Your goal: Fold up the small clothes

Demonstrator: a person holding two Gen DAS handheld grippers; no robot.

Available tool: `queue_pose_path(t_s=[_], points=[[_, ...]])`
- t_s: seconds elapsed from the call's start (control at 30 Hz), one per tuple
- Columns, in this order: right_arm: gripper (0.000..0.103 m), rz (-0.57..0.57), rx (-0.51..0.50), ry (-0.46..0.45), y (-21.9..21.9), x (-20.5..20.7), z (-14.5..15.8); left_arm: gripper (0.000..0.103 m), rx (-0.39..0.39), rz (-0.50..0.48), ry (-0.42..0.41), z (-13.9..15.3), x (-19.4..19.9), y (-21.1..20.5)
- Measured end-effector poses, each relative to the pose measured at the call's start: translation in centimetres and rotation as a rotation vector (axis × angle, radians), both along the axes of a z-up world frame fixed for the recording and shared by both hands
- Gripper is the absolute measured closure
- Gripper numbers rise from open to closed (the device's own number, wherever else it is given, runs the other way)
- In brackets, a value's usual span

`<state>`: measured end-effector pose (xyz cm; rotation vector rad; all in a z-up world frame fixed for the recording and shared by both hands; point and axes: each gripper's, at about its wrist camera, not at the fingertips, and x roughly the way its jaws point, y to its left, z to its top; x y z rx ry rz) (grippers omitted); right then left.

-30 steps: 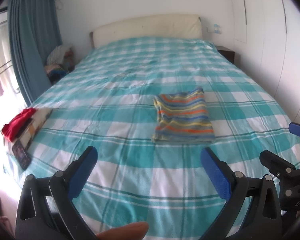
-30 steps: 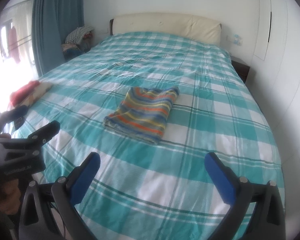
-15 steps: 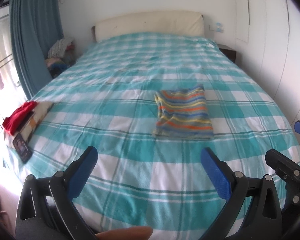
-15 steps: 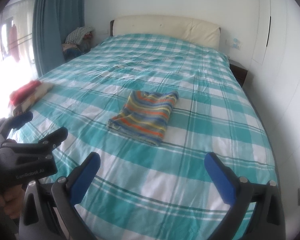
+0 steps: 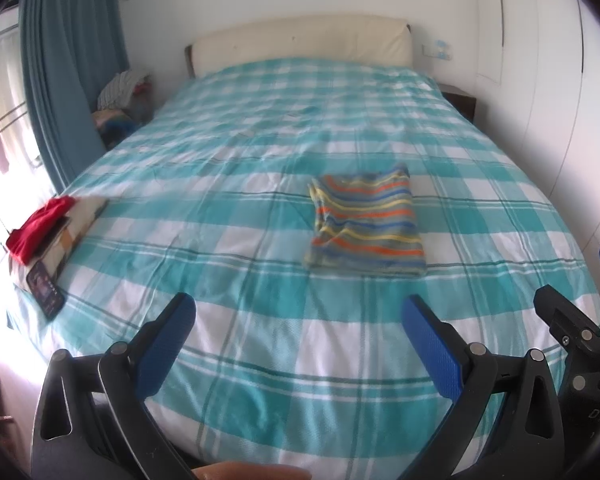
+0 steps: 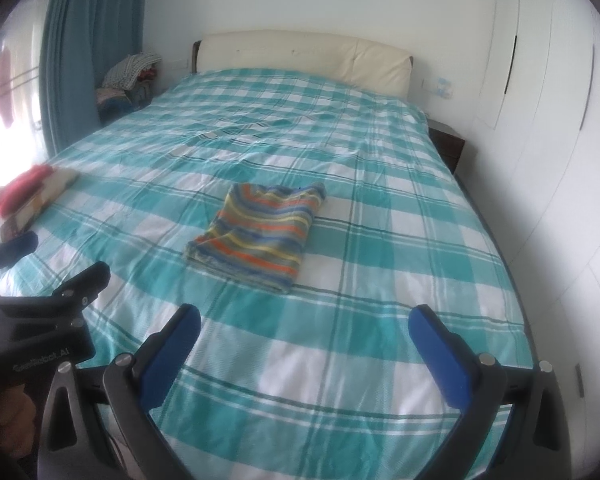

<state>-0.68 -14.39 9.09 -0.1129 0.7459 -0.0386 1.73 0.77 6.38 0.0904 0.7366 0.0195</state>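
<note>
In the left wrist view, the left gripper hangs over the near end of the bed, its blue pads spread wide with nothing between them. The striped folded garment lies flat on the checked cover, right of centre and well beyond the pads. At the left edge sit a red cloth and a phone.

In the right wrist view, the right gripper is likewise spread and empty. The garment lies mid-bed, slightly left, apart from both grippers.
</note>
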Motion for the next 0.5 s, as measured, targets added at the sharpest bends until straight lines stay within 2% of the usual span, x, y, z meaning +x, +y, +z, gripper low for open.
queue_pose_path(t_s=[0.5], points=[[0.001, -0.014, 0.006, 0.018, -0.8, 0.0, -1.2, 0.000, 0.043, -0.024, -0.027, -0.4, -0.2, -0.8]])
